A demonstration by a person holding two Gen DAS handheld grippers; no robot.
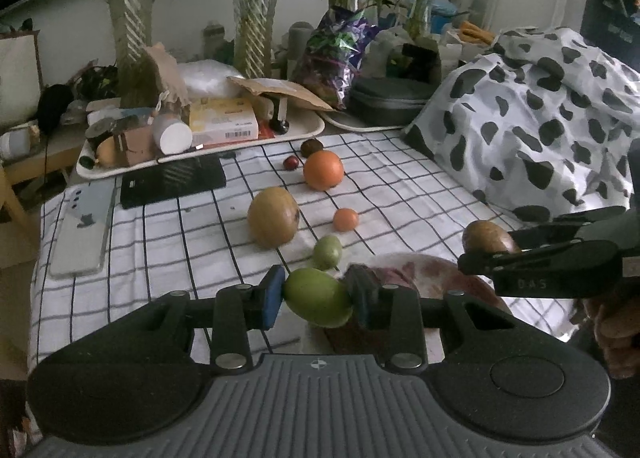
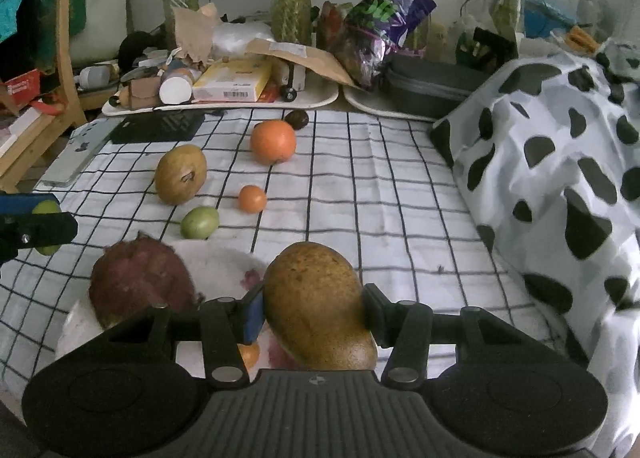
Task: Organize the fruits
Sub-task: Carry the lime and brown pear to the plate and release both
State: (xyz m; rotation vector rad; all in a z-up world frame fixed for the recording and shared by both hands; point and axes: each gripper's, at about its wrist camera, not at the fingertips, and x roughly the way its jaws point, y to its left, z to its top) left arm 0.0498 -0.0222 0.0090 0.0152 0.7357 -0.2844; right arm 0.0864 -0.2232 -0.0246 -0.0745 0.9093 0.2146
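Note:
My left gripper (image 1: 316,296) is shut on a green mango (image 1: 318,296), held above the checked cloth near the white plate (image 1: 420,262). My right gripper (image 2: 314,316) is shut on a brown mango (image 2: 316,306) over the plate (image 2: 224,262), which holds a dark red fruit (image 2: 140,282). On the cloth lie a small green fruit (image 2: 199,222), a small orange (image 2: 252,199), a big yellow-brown mango (image 2: 180,174), a large orange (image 2: 273,141) and a dark fruit (image 2: 297,119). The right gripper (image 1: 500,254) with its mango shows at the right of the left wrist view.
Two trays (image 1: 200,154) of boxes and clutter, a black case (image 2: 432,86) and plant vases line the far edge. A black pad (image 1: 172,180) and a phone (image 1: 80,230) lie at the left. A cow-patterned cloth (image 2: 552,162) heaps up on the right.

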